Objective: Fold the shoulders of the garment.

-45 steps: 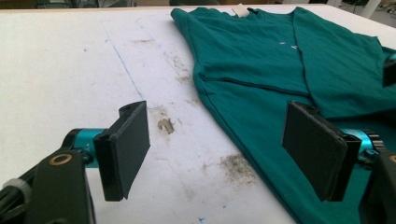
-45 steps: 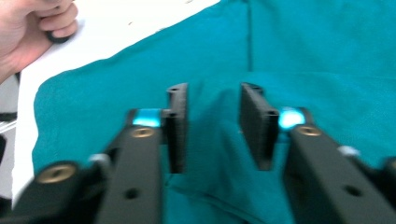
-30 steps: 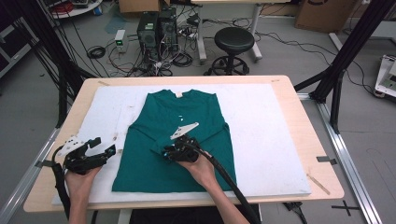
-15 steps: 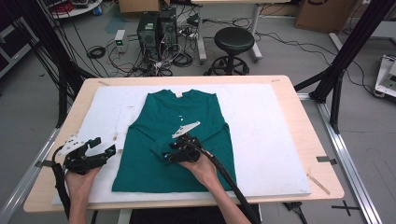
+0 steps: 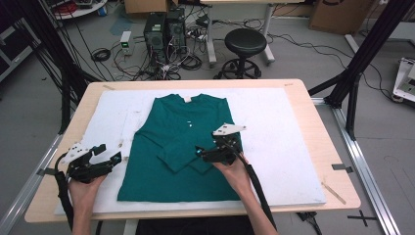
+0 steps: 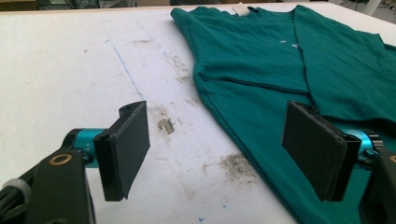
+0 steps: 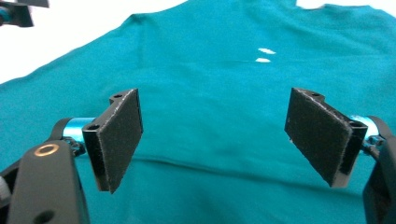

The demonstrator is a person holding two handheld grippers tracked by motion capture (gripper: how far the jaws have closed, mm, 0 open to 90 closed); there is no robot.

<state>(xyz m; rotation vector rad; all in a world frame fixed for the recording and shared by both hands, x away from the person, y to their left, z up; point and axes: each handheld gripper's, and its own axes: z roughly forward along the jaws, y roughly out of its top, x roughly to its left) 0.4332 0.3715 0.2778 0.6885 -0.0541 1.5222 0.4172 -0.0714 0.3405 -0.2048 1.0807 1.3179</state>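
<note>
One green shirt (image 5: 181,147) lies flat on the desk's white pad (image 5: 288,147), collar pointing away from me, soft knit, sleeves folded inward. My right tool (image 5: 203,154) has just opened wide, empty; left tool (image 5: 113,157) wide.

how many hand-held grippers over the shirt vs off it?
2 in total. Right hand-held gripper is over the green shirt, above the folded sleeves. Left hand-held gripper is off it, over the white mat.
</note>
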